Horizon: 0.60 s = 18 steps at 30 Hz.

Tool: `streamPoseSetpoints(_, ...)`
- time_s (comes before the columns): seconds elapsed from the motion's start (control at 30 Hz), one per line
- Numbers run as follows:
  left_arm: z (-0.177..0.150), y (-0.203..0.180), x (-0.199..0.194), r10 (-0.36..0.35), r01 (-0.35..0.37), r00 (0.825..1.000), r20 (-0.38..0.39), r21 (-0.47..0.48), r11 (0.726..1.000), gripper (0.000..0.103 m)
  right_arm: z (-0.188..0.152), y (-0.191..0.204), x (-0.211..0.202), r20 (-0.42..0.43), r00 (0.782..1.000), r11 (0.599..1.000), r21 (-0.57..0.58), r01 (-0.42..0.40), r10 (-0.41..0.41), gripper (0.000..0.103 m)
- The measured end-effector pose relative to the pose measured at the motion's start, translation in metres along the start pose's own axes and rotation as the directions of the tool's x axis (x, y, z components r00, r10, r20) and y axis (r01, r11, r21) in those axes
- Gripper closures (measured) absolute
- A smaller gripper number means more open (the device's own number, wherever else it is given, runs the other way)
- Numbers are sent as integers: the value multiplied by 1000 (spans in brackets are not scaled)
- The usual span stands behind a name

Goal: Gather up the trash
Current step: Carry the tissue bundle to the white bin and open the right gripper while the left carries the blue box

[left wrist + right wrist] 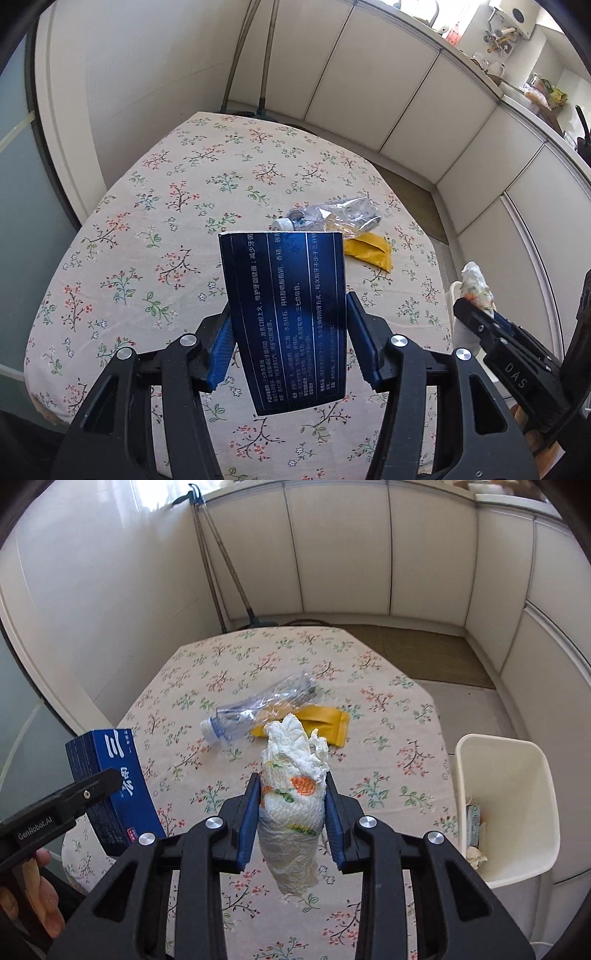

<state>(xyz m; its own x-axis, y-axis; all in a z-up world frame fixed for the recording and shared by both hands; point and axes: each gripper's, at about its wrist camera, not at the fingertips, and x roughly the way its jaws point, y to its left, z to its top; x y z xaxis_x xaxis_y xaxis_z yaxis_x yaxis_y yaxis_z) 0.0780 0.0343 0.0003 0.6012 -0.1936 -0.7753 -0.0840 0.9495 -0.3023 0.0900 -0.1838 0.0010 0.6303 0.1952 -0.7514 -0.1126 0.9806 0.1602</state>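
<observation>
My left gripper [288, 325] is shut on a dark blue toothpaste box [284, 314] and holds it above the floral tablecloth [166, 221]; the box also shows in the right wrist view [110, 786]. My right gripper [291, 797] is shut on a crumpled paper towel [291, 805] with orange print, above the table; the towel also shows in the left wrist view [476, 284]. A crushed clear plastic bottle [258, 709] and a yellow wrapper [325, 720] lie on the table beyond both grippers. A white bin [506, 805] stands at the table's right edge.
The bin holds some scraps at its bottom [474, 834]. Cream cabinet doors [332, 554] line the back and right. Broom handles [218, 572] lean in the far corner. A glass door [22, 221] is at left. A brown mat [417, 653] lies beyond the table.
</observation>
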Motion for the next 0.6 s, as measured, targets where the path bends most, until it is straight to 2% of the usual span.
streamPoseSetpoints(0.3,5,-42,11,-44,45,999,-10,65,997,50,18,-64,-30,118,986,990,96,105,-116,71)
streamPoseSetpoints(0.6,8,-82,25,-69,71,997,-22,126,989,50,29,-133,-44,173,951,954,207,219,-256,70)
